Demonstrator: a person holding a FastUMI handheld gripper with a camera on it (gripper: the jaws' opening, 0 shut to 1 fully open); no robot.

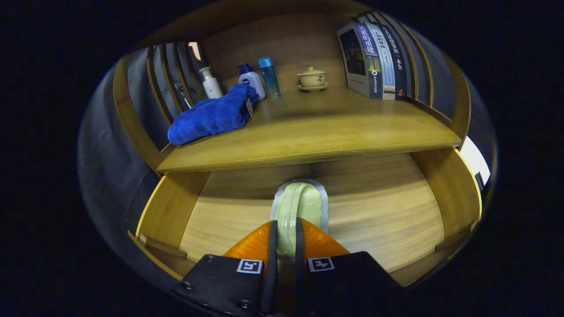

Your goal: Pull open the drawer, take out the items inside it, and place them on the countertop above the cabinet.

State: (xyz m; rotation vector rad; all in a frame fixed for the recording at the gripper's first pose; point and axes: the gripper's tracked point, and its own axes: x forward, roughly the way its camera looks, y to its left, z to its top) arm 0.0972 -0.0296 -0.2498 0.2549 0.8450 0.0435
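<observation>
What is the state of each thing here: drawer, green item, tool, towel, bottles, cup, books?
Drawer: pulled open.
Green item: held over the drawer.
Tool: shut on green item.
Towel: crumpled on the countertop.
Bottles: upright, capped.
Cup: lidded, on its saucer.
Books: standing, closed.

Wooden countertop [335,127] carries a blue towel [209,116], three bottles [252,80], a lidded teacup [312,78] and books [374,59].

3 bottles [252,81], 1 towel [211,115] (blue); 3 books [374,57]
</observation>
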